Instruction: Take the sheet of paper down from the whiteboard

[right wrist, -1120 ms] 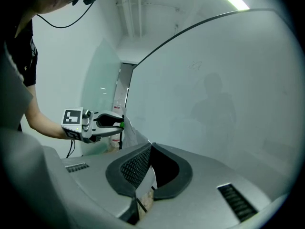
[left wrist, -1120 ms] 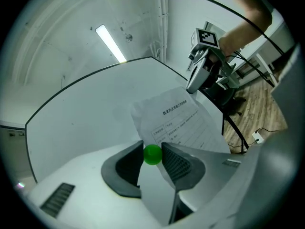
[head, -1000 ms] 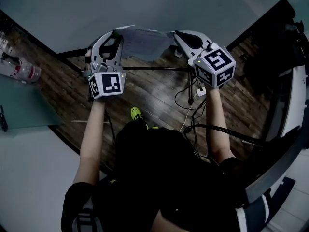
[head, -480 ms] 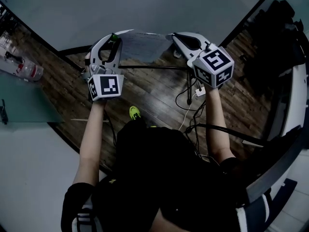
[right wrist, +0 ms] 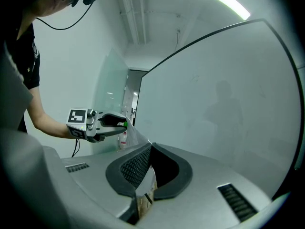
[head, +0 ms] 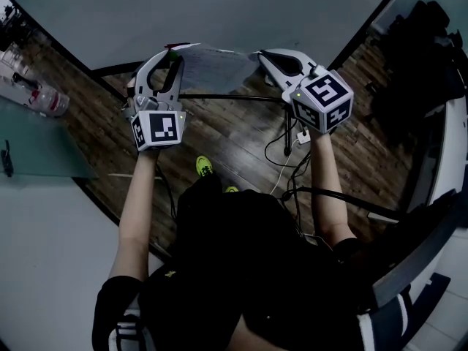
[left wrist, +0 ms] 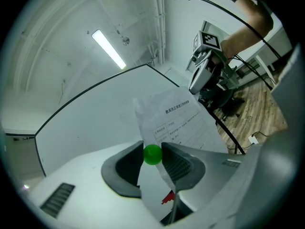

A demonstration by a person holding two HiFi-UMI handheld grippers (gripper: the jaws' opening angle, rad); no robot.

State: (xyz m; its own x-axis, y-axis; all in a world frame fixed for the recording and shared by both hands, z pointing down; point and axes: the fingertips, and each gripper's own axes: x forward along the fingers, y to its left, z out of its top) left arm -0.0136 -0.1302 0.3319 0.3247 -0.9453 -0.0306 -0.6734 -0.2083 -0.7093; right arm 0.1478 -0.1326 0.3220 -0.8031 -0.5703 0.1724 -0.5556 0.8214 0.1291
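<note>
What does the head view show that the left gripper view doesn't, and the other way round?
Only the head view: a yellow shoe and a bottle at the left.
Only the left gripper view: the print on the paper and a ceiling light.
Both: the paper, the whiteboard, the wood floor, the right gripper shut on the paper, and the green ball in the left gripper, though it is only a speck in the head view.
</note>
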